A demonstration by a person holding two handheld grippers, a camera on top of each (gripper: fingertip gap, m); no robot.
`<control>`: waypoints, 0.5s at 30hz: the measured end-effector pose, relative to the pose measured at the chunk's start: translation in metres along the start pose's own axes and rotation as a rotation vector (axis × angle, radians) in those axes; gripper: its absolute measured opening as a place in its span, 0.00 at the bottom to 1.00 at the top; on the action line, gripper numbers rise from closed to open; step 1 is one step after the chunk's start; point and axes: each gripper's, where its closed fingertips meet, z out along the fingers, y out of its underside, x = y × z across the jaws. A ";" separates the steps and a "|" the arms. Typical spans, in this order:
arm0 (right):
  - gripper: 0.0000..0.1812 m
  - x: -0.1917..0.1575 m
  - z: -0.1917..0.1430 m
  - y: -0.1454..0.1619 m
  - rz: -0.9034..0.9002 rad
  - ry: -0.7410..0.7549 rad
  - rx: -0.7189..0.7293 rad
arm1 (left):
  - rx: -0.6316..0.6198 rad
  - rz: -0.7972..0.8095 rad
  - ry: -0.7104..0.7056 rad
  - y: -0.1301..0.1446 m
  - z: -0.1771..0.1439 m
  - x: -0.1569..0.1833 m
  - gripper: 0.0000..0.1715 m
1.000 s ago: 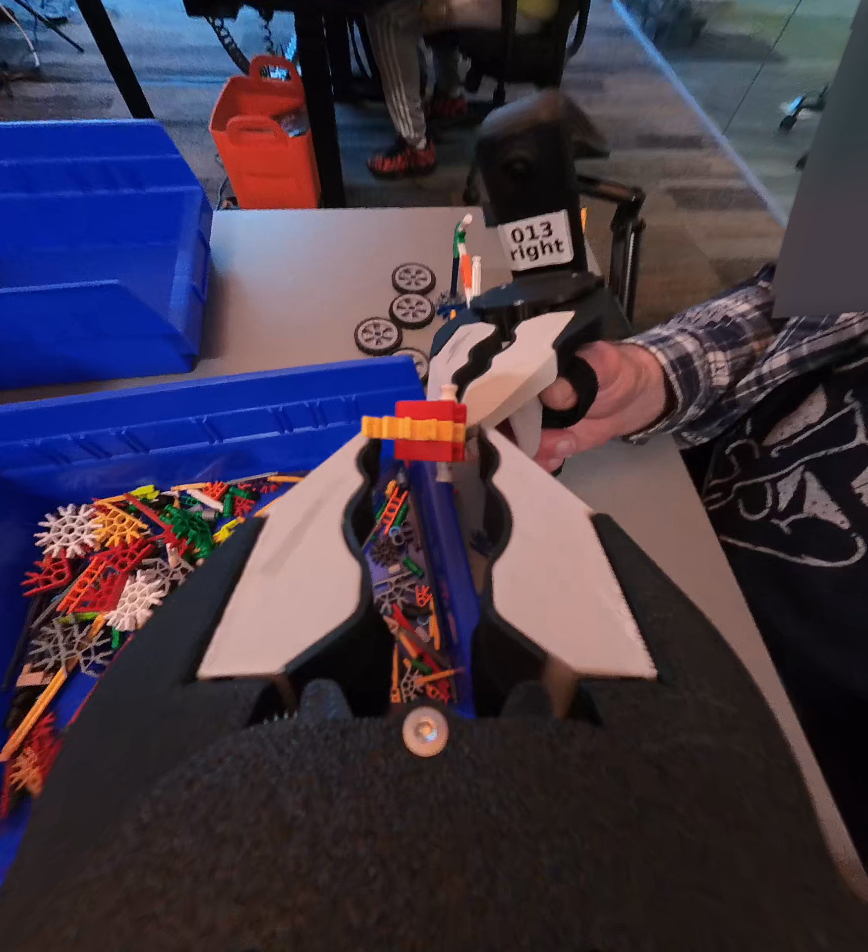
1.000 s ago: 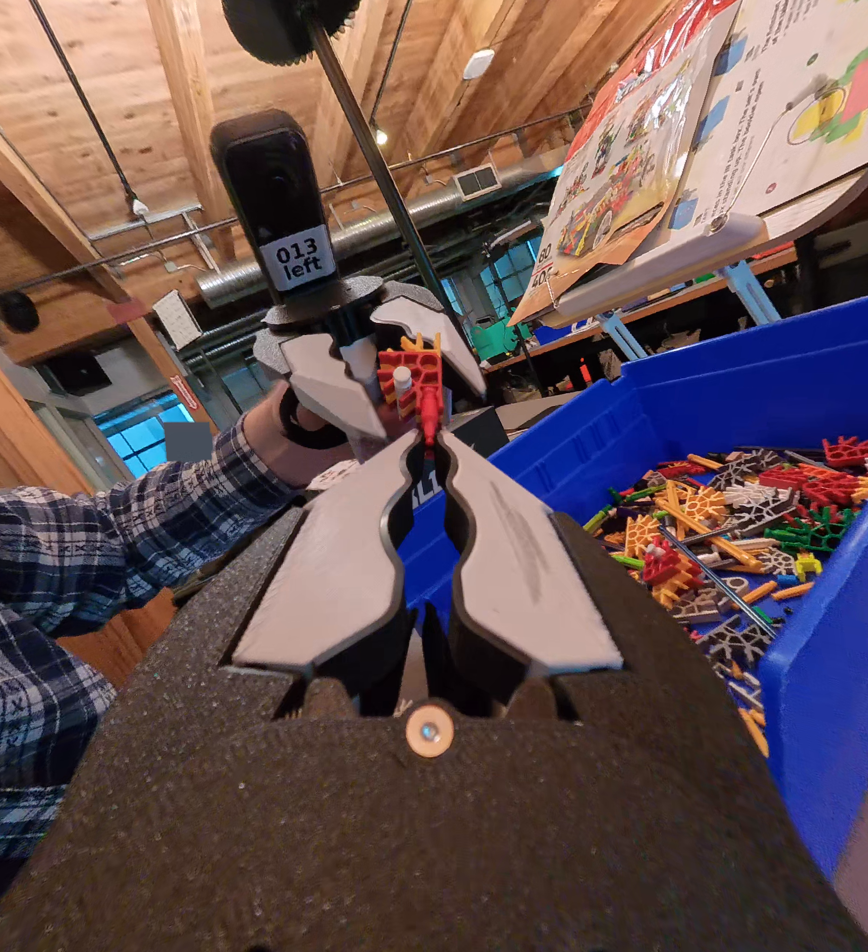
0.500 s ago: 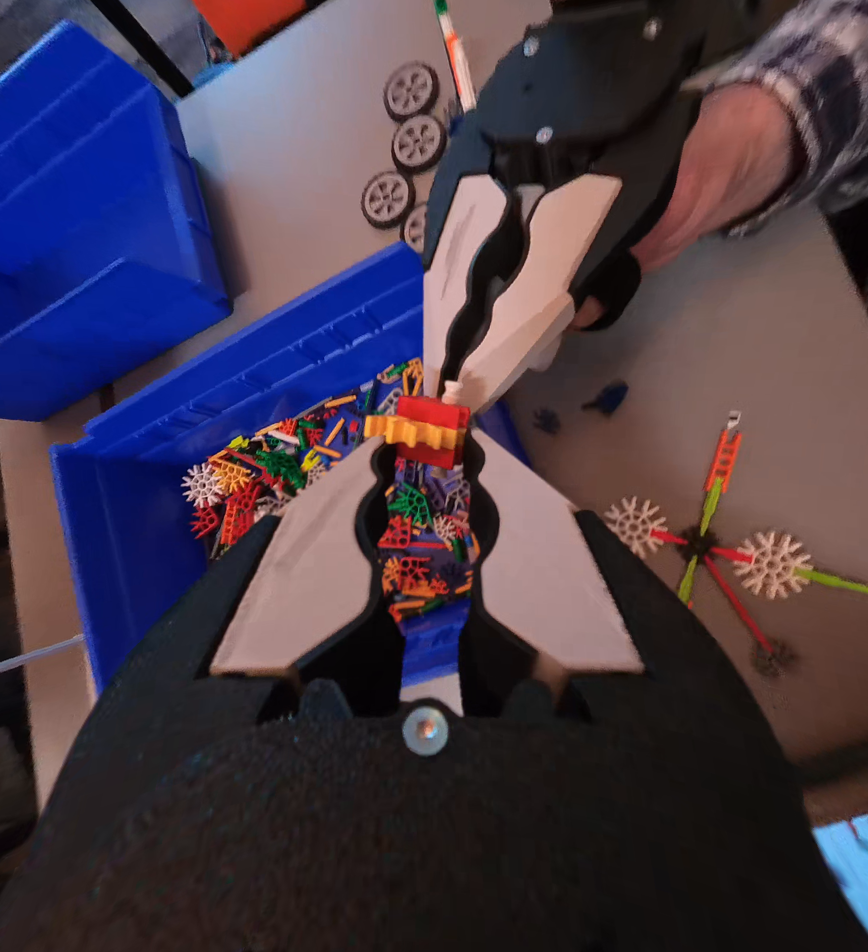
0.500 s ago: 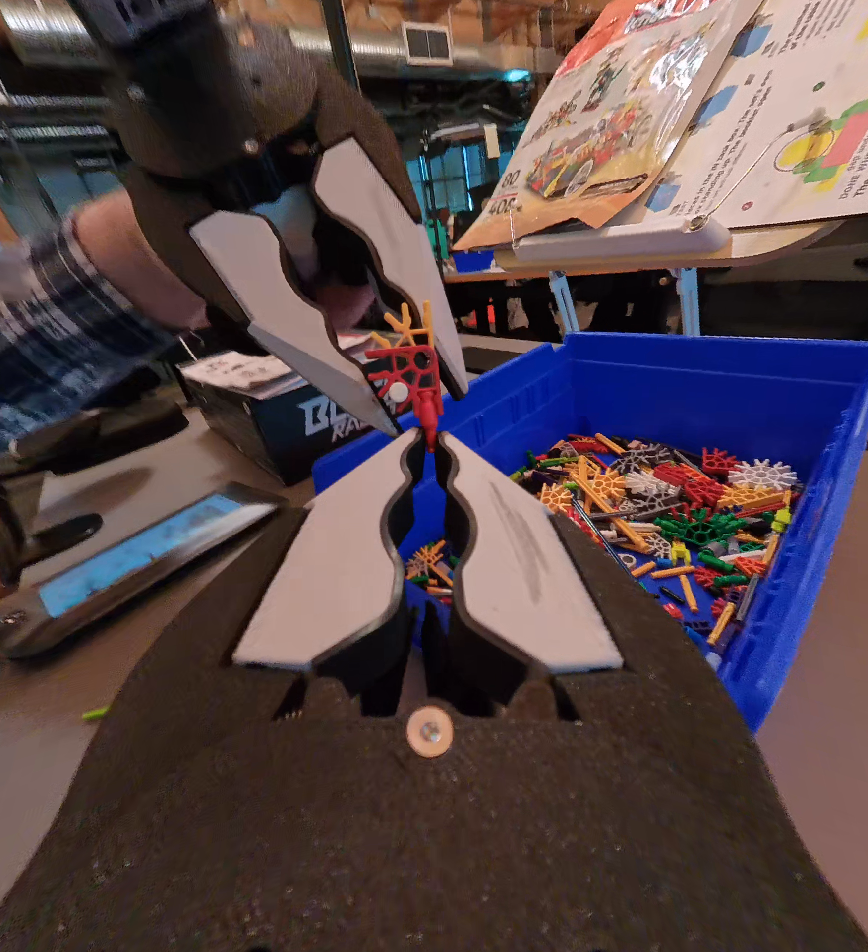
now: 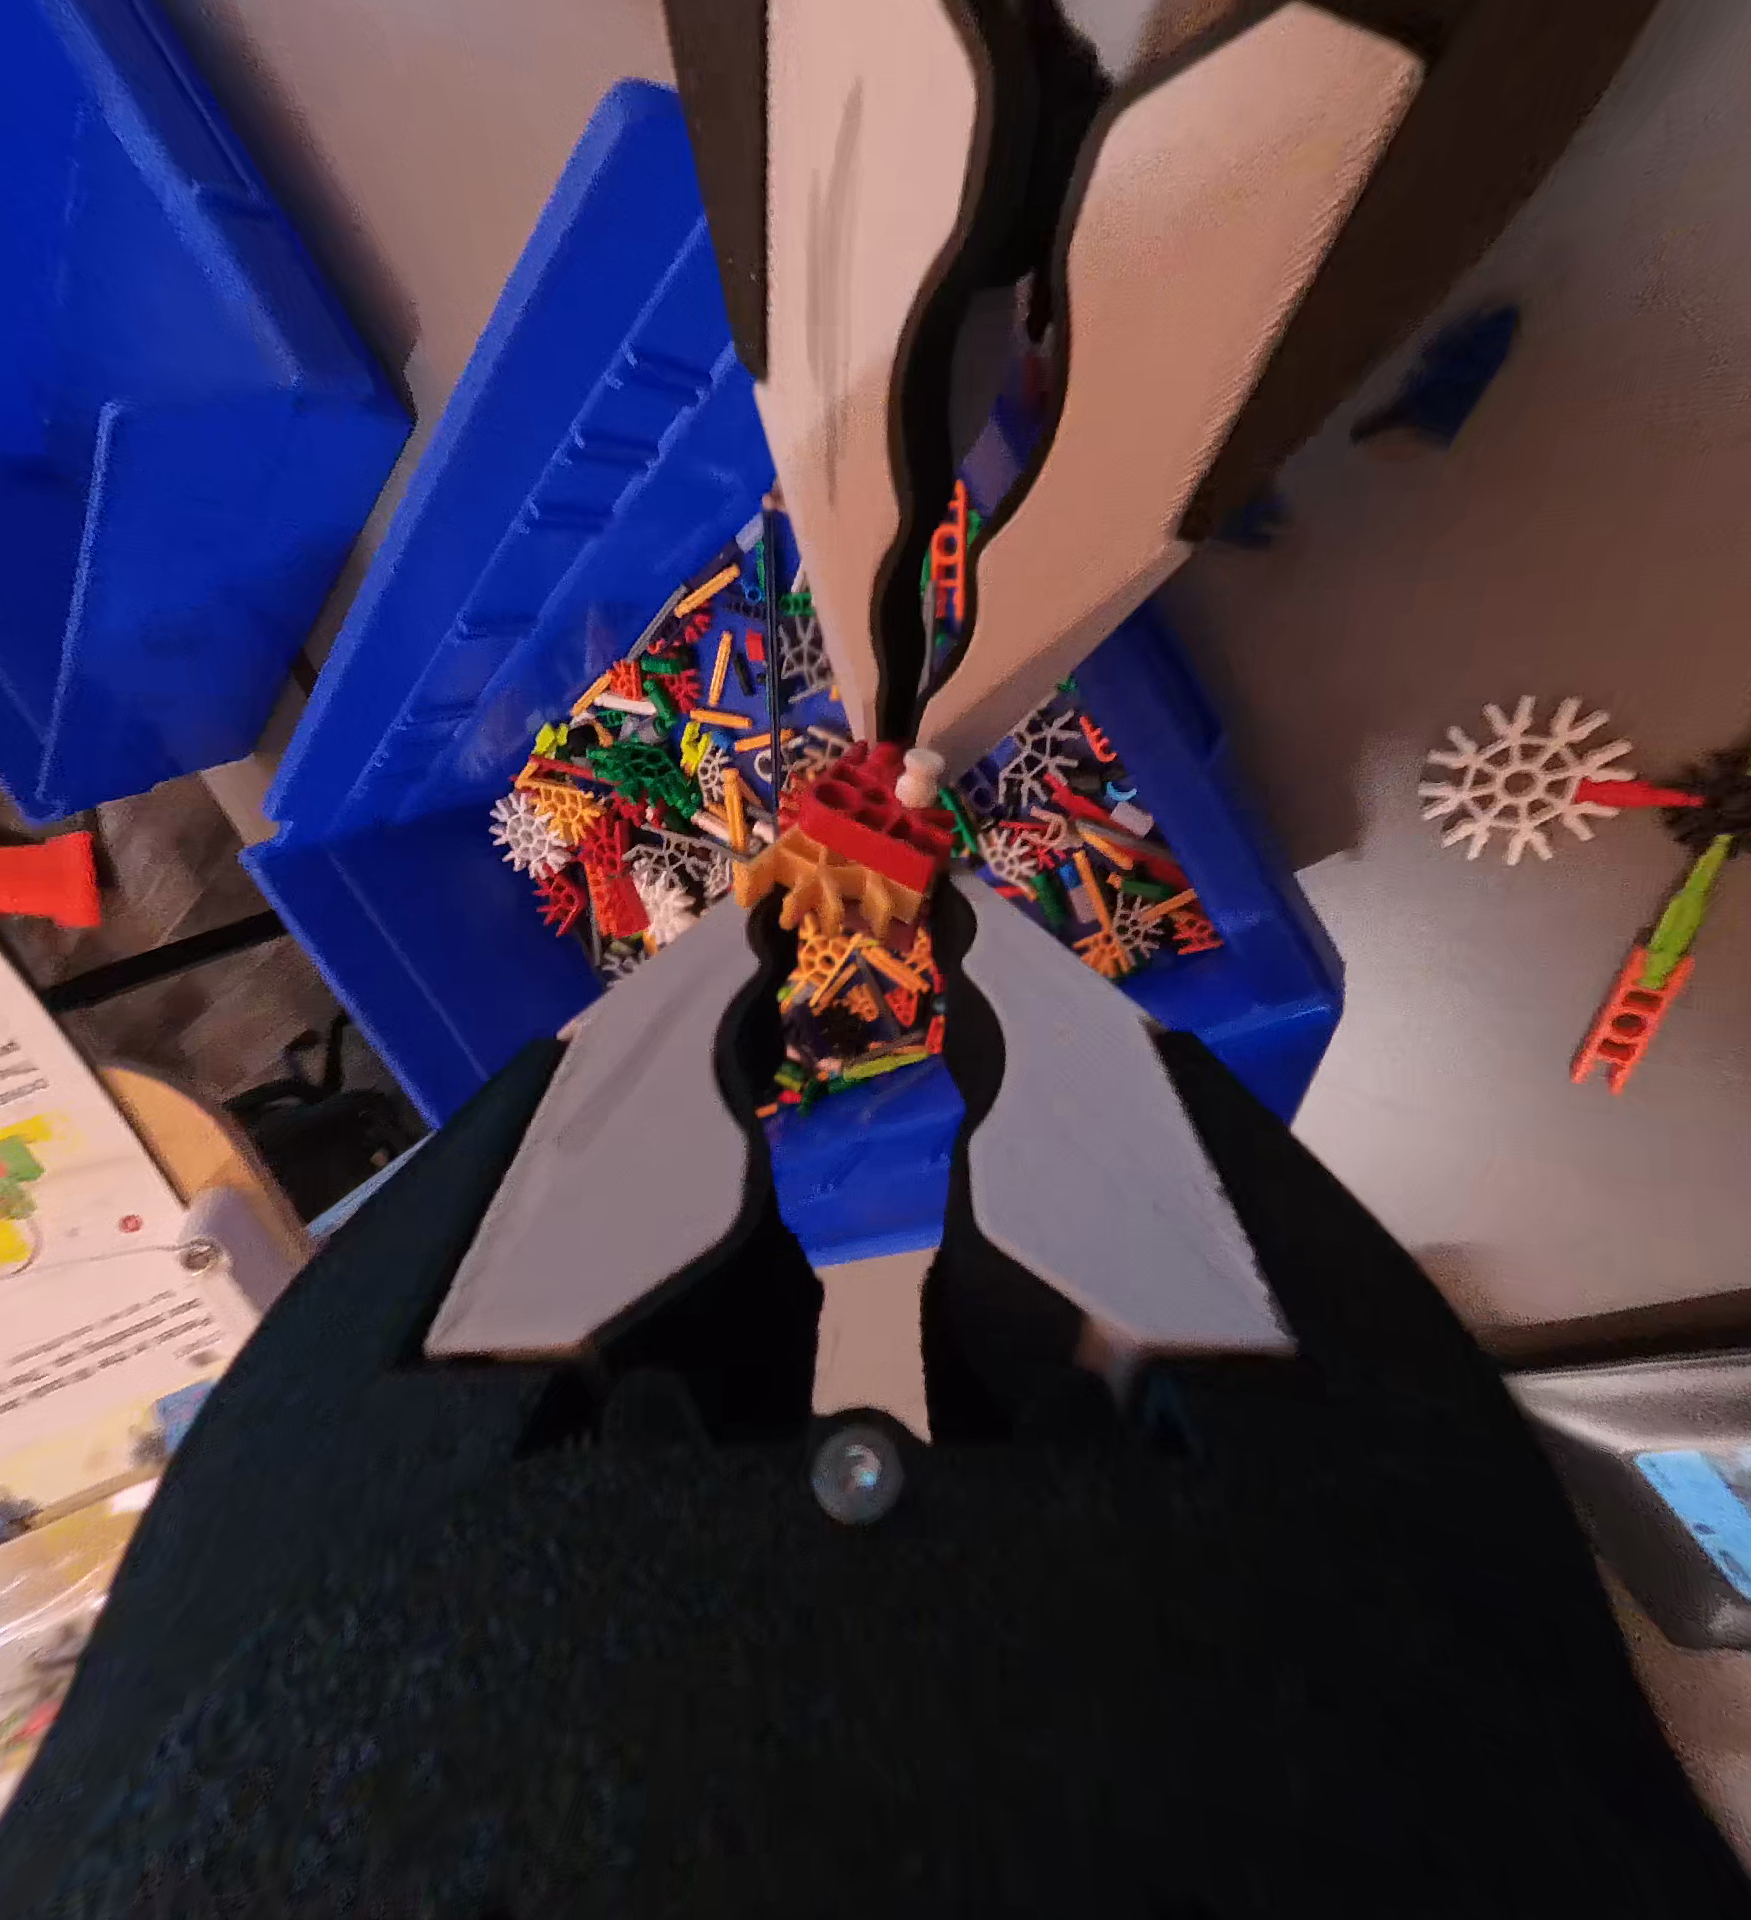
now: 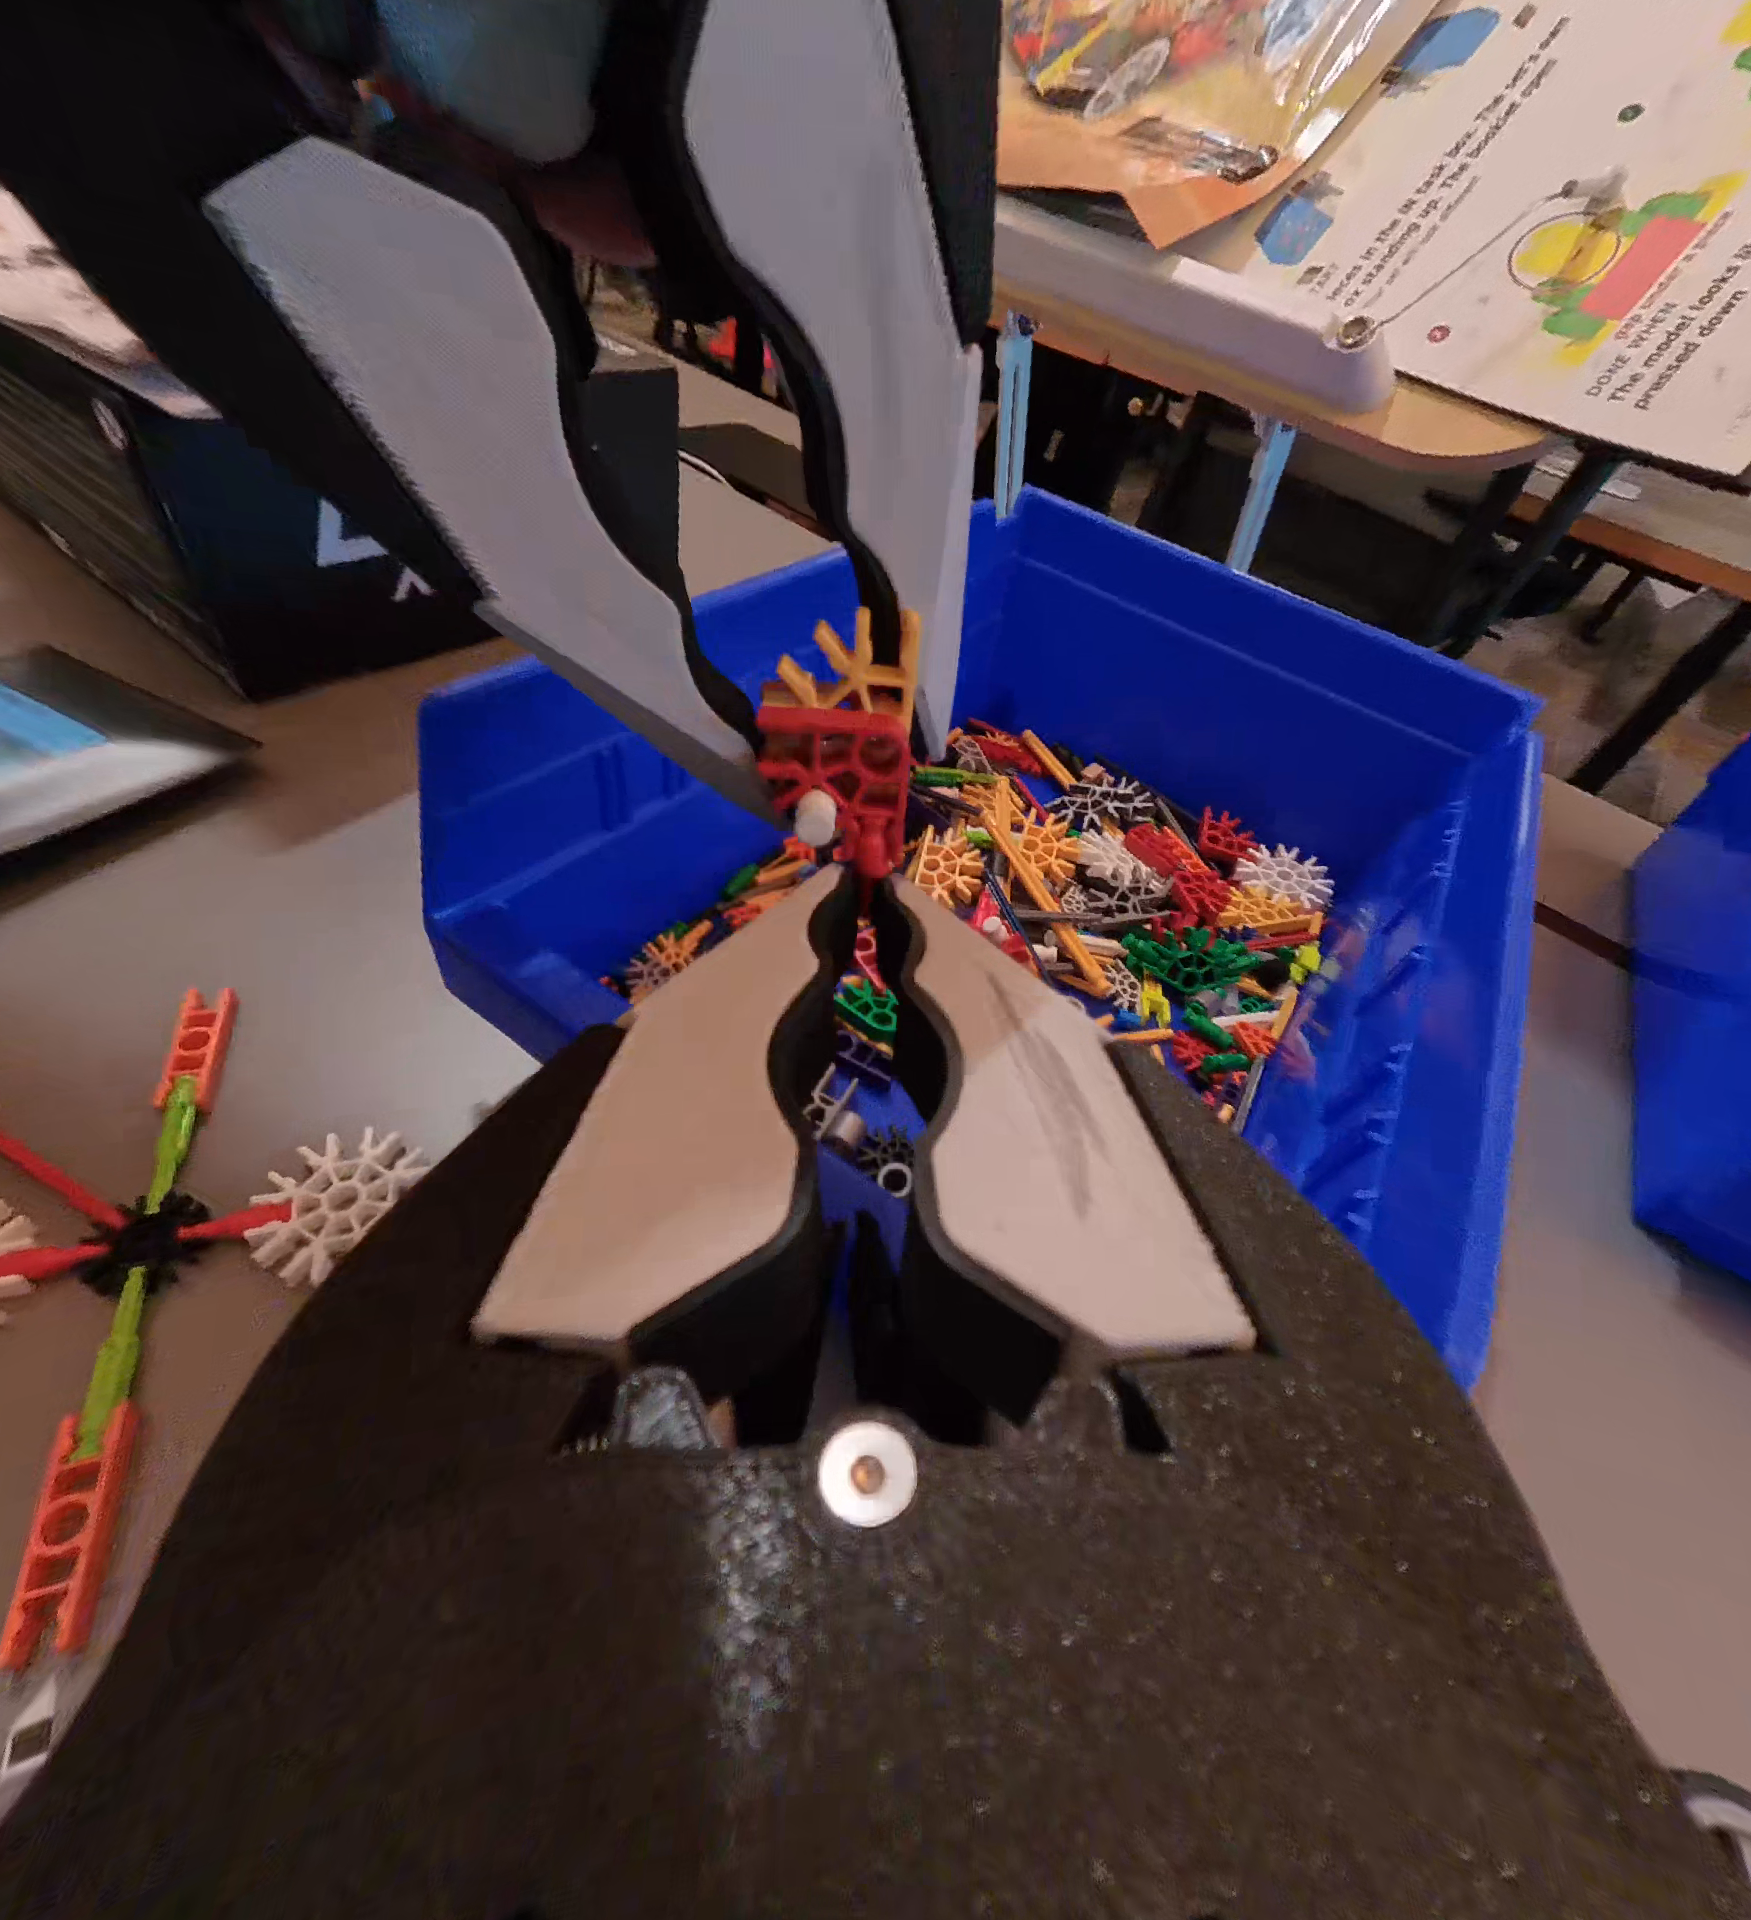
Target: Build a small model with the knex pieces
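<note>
my left gripper [image 5: 855,914] is clamped on the red-and-yellow connector cluster [image 5: 866,826], above the middle of the blue bin [image 5: 497,582]. my right gripper [image 6: 866,883] pinches its red stub [image 6: 869,847]. i'd press straight, no twisting.

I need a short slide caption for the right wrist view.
Two grippers' fingers pinch one red-and-orange plastic connector cluster above a blue plastic bin.

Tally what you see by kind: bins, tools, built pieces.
Blue bins: 2, the parts bin and another bin beside it.
Tools: 2, left tool and right tool.
Built pieces: 2, the red-and-yellow cluster both tools grip and the flat star assembly.
Total: 6.
</note>
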 end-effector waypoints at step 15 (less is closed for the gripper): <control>0.00 0.002 -0.011 -0.018 0.380 -0.224 0.149 | 0.211 -0.214 0.019 -0.017 -0.018 -0.015 0.13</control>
